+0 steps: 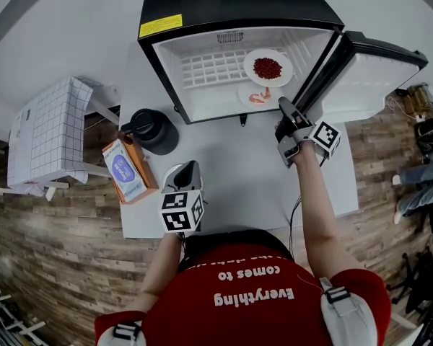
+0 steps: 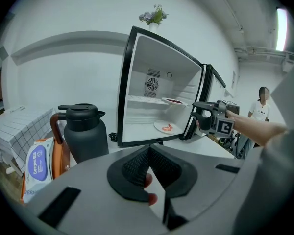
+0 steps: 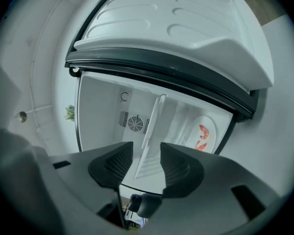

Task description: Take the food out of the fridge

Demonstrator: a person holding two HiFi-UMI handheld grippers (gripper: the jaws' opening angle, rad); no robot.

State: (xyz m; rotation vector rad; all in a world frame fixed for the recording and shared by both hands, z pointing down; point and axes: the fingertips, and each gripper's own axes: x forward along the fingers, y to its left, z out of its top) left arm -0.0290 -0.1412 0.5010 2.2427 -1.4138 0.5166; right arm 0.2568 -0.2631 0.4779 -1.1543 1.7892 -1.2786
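Note:
The small fridge (image 1: 202,85) stands open on the white table (image 1: 238,171), its door (image 1: 368,78) swung out to the right. A plate of red food (image 1: 268,68) rests on the wire shelf, and a plate of shrimp (image 1: 258,96) lies on the fridge floor below it. My right gripper (image 1: 283,107) is open and empty at the fridge's right front corner, just short of the shrimp plate (image 3: 203,136). In the right gripper view its jaws (image 3: 147,153) frame the rolled fridge interior. My left gripper (image 1: 190,166) hangs shut over the table middle, its jaws (image 2: 149,151) aimed at the fridge (image 2: 137,82).
A black jug (image 1: 153,130) stands left of the fridge, with a wipes packet (image 1: 126,170) in an orange holder beside it. A checked cloth stand (image 1: 47,132) sits off the table's left. A person (image 2: 260,106) stands far back right. A small plant (image 2: 154,16) tops the fridge.

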